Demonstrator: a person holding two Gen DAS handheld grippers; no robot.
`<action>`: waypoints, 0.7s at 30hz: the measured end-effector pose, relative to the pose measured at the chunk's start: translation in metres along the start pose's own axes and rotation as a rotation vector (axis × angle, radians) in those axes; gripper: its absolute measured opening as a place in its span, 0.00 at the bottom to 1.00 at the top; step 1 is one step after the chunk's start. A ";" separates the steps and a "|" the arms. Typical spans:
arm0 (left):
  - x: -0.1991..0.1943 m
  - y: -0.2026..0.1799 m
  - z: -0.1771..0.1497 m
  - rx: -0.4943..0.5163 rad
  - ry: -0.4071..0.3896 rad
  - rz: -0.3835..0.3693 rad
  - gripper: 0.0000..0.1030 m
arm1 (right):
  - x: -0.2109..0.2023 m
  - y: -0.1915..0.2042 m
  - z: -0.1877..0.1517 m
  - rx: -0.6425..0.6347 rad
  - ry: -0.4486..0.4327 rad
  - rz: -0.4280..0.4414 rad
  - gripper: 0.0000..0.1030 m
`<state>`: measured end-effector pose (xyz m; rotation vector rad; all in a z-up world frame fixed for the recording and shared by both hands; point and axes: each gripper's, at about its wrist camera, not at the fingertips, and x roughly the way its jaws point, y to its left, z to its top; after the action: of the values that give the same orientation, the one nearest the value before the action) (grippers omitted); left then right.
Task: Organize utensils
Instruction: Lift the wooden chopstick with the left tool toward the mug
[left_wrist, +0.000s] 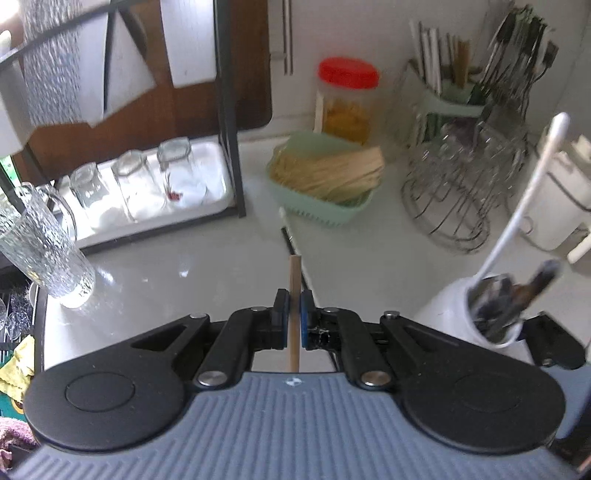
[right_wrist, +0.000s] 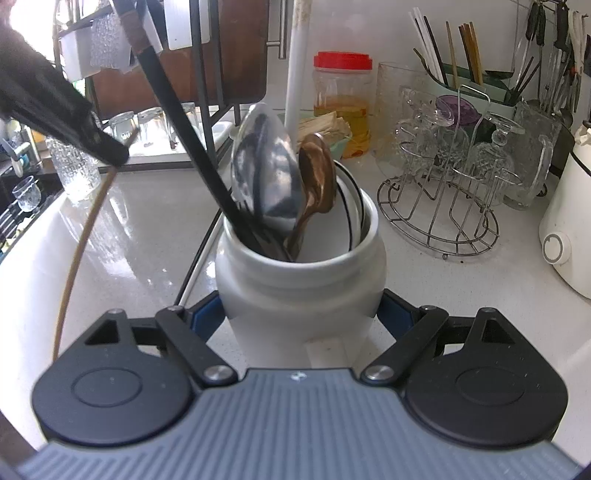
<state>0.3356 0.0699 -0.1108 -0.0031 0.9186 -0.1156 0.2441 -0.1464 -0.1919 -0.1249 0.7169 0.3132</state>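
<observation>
Left gripper (left_wrist: 294, 314) clamped on thin wooden chopstick (left_wrist: 294, 291), lifted off the counter left of the white ceramic utensil jar (right_wrist: 300, 273), which right gripper (right_wrist: 300, 314) grips at its sides: hold jar steady, carry stick over rim, tip first, clear of spoons.

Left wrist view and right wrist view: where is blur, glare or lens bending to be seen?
Left wrist view: the green basket and wire rack are motion-smeared, while the held wooden chopstick stays sharp. Right wrist view: window glare on the countertop; fisheye bends that chopstick into an arc; the white jar is crisp.
</observation>
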 end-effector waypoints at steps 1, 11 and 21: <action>-0.006 -0.003 0.001 -0.001 -0.011 -0.008 0.07 | 0.000 0.000 0.000 0.000 0.000 -0.001 0.88; -0.047 -0.032 0.000 0.018 -0.089 -0.052 0.07 | -0.002 0.001 -0.003 0.016 -0.013 -0.008 0.88; -0.079 -0.032 -0.008 -0.023 -0.131 -0.066 0.07 | -0.004 0.002 -0.005 0.009 -0.019 -0.009 0.88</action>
<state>0.2787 0.0463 -0.0512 -0.0618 0.7888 -0.1641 0.2377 -0.1467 -0.1930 -0.1168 0.6982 0.3019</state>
